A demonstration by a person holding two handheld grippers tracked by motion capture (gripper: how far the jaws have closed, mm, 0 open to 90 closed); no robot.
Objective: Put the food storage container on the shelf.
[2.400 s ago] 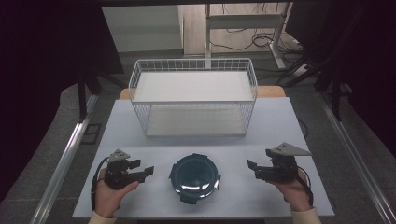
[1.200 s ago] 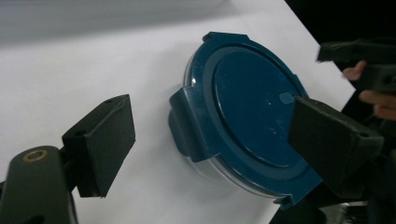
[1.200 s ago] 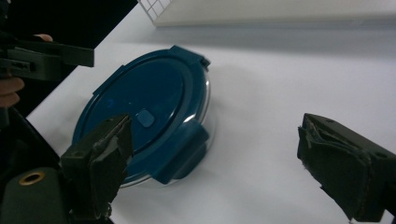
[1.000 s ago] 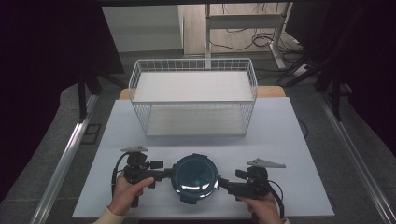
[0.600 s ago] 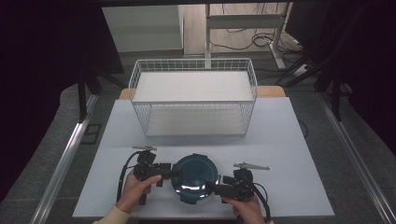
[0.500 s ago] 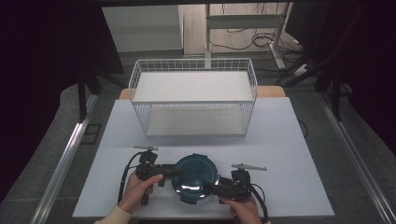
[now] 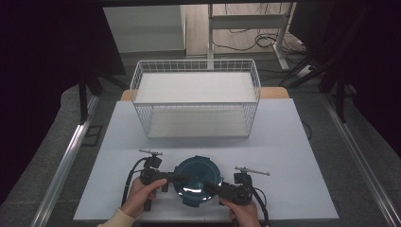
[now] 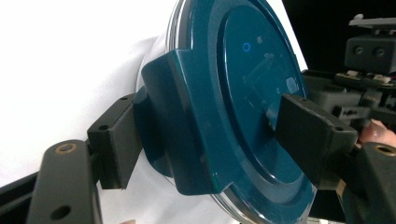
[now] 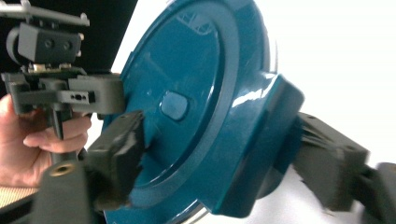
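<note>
Gripping opposite side clips of the teal lidded container (image 7: 197,181), the left gripper (image 7: 171,178) and right gripper (image 7: 211,188) have just been closing; uneven lifting could tip it or pop a clip.

teal lid (image 7: 197,179), white wire basket (image 7: 196,104)

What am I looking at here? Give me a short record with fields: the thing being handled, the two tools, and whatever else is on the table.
Thing handled: round teal lidded container, lying flat near the table's front edge
Left gripper: jaws have just been closing, one on each side of a lid clip
Right gripper: jaws have just been closing, astride the opposite clip
Also there: white wire basket, farther back
Surface: white table
</note>
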